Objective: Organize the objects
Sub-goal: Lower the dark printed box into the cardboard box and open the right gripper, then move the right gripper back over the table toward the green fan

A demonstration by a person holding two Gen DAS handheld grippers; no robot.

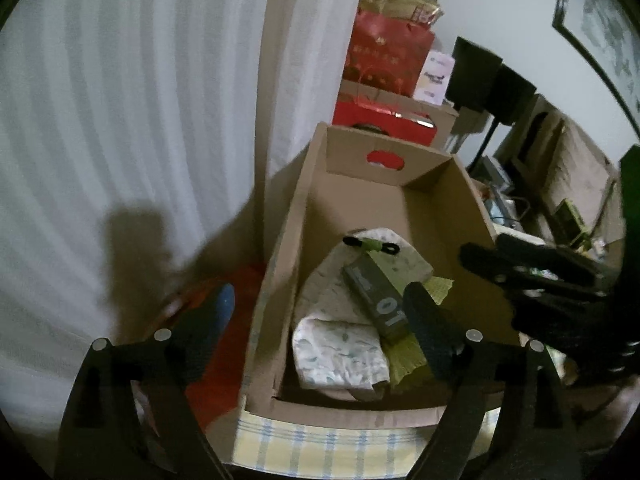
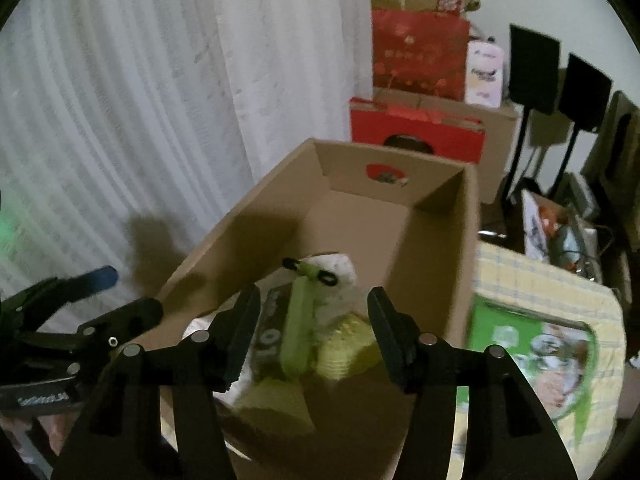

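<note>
Both claws spread wide, holding nothing: left claw point(image 1: 316, 320), right claw point(image 2: 314, 320). Grey-green box point(image 1: 378, 296) lying in cardboard box point(image 1: 440, 216), lower centre of frame. Best lowered straight, clear of cardboard walls

We see a desk covered by a yellow checked cloth point(image 2: 532, 280), bearing an open cardboard box point(image 2: 436, 248) beside a green package point(image 2: 520, 344).

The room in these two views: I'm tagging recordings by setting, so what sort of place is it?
Probably a lived-in room at home, used partly for storage. White curtains hang behind an open cardboard box on a checked cloth, red gift bags are stacked on cartons, and a framed picture hangs on the wall.
</note>
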